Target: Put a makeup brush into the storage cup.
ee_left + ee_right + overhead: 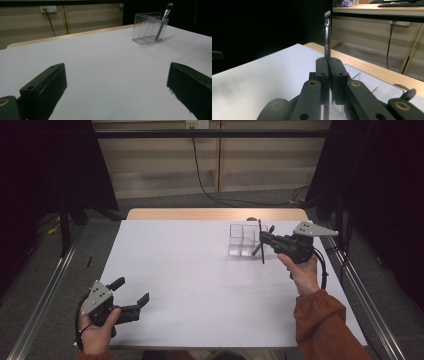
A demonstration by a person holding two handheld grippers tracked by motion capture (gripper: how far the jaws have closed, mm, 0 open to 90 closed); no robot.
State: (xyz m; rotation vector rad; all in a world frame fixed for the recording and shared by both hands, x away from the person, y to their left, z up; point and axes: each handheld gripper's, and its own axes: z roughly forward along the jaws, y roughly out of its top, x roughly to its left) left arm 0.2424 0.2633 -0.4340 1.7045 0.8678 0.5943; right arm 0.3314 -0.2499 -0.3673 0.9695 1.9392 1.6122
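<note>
Right gripper (262,241) is clamped tight on a brush (327,37), handle pinched between the jaws, bristles pointing up in the right gripper view. From above, that brush stands upright at the right edge of the clear holder (241,240), far right on the white table (200,285). A second brush (163,21) leans inside the holder. Left gripper (134,294) rests near the table's front left corner, jaws spread wide, nothing between them. No readable writing or labels anywhere.
</note>
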